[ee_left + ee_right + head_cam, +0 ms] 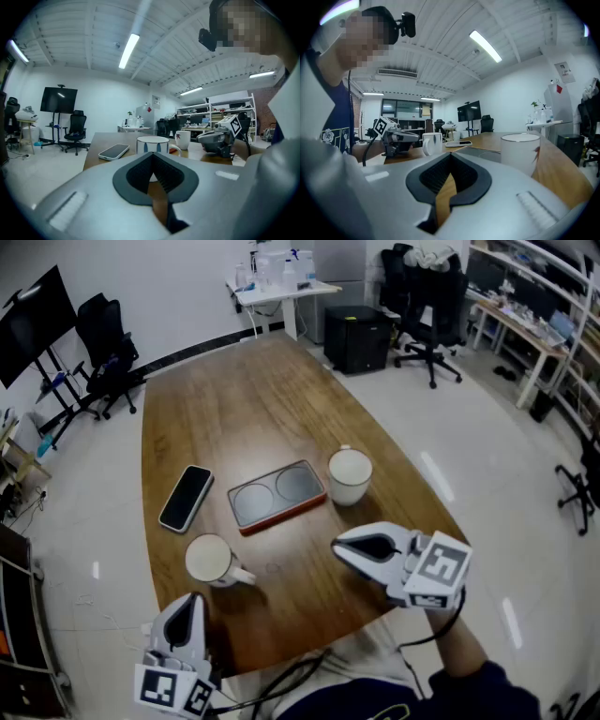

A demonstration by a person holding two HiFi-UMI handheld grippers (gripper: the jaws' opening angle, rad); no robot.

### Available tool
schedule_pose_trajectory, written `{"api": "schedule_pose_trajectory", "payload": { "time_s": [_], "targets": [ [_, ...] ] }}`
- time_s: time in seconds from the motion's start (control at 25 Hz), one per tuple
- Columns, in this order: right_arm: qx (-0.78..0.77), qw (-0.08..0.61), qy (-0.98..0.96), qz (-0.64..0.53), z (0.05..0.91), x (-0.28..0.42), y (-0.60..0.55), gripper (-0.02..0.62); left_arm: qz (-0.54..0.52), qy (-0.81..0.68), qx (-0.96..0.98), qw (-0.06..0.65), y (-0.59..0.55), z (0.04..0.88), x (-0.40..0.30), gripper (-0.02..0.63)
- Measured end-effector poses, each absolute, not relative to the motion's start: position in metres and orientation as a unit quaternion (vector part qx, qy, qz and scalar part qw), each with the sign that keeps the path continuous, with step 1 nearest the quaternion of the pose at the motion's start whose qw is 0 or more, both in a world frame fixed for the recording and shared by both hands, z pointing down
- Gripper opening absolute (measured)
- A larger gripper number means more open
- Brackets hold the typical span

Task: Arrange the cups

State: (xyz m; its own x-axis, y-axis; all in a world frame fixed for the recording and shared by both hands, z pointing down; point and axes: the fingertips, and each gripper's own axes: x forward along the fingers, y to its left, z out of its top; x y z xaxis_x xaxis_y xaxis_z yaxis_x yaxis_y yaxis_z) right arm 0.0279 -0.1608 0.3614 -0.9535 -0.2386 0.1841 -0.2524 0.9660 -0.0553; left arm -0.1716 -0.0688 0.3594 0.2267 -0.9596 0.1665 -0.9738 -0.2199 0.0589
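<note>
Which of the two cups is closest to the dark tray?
The cup close by the tray's right end. The other cup stands apart from the tray, nearer the person and the phone.

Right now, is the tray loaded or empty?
Empty. Both round recesses of the tray are bare; the left cup and right cup stand on the table.

I note a black phone (pixel 186 498) lying flat on the wooden bench (pixel 244 399). Beyond the bench's far end stand a black cabinet (pixel 356 338) and an office chair (pixel 433 296).
</note>
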Motion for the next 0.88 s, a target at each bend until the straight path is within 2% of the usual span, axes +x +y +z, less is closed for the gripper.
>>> {"api": "schedule_pose_trajectory", "payload": {
  "time_s": [0.56,0.72,0.88],
  "targets": [
    [0.142,0.086,-0.985,0.041,0.375,0.016,-0.173,0.002,0.050,-0.586,0.805,0.079,-0.077,0.373,-0.165,0.003],
    [0.106,0.089,-0.990,0.035,0.378,0.018,-0.163,0.001,0.050,-0.585,0.806,0.076,-0.075,0.372,-0.159,0.003],
    [0.059,0.126,-0.990,-0.024,0.359,0.003,-0.151,0.001,0.055,-0.575,0.813,0.075,-0.069,0.372,-0.157,0.003]
  ]
}}
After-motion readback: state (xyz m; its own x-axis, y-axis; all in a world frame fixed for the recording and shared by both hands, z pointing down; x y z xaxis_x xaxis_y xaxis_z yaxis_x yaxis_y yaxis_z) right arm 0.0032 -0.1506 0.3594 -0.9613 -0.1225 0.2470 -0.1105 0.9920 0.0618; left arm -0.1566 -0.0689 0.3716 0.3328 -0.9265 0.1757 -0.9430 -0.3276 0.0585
